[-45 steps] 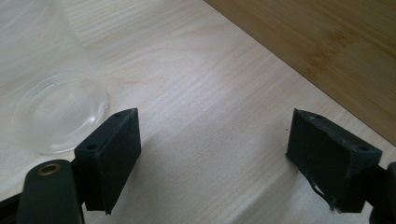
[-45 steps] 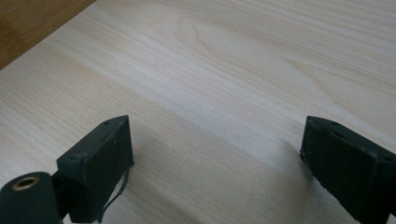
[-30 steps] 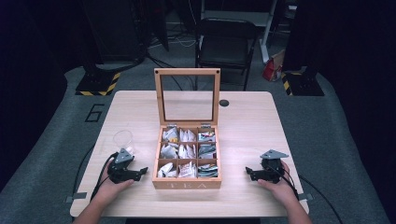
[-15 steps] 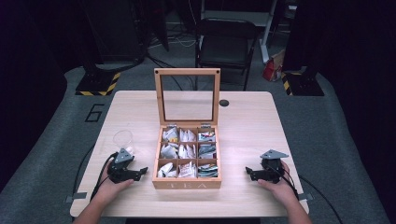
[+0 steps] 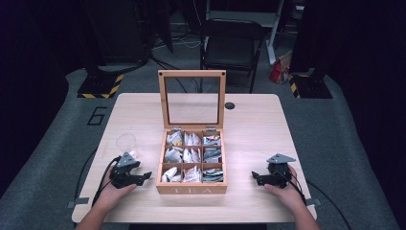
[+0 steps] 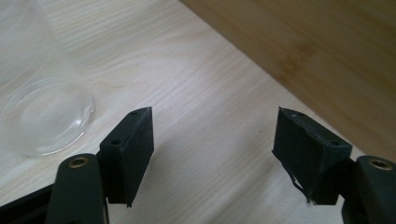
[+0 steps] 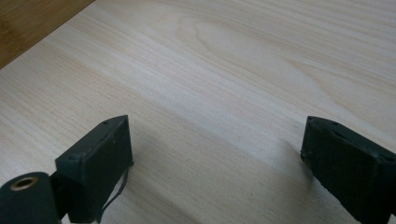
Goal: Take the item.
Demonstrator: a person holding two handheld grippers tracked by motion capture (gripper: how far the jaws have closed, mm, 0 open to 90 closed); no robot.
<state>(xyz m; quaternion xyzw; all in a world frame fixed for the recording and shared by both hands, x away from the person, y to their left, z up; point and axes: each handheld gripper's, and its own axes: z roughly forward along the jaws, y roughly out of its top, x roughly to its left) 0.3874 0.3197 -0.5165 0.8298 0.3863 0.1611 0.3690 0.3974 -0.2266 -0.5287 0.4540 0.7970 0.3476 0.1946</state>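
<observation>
A person sits at a pale wooden surface point(image 5: 249, 120) with a pair of black tongs in each hand. Between the two pairs stands a wooden tea box point(image 5: 191, 184), its glass-paned lid point(image 5: 191, 98) propped upright at the far side so that all nine compartments lie exposed. Paper-wrapped tea bags point(image 5: 191, 155) stand packed in the compartments, ready for lifting out from above.

The left tongs point(image 5: 143, 176) rest low on the surface, just beside the box's near-left corner, tips pointing toward it. Their jaws are spread wide with nothing between them; the left gripper view looks past them to bare wood grain and the box's side wall point(image 6: 322, 51). A clear plastic cup point(image 5: 125, 142) stands just beyond the left tongs, away from the person, probably placed there to receive a tea bag. In the left gripper view, its round base point(image 6: 39, 121) sits close to one jaw.

The right tongs point(image 5: 256, 177) rest on the opposite side, a little apart from the box's right wall, tips also turned inward. They too are released and empty.

Both hands appear parked symmetrically, waiting to begin.
</observation>
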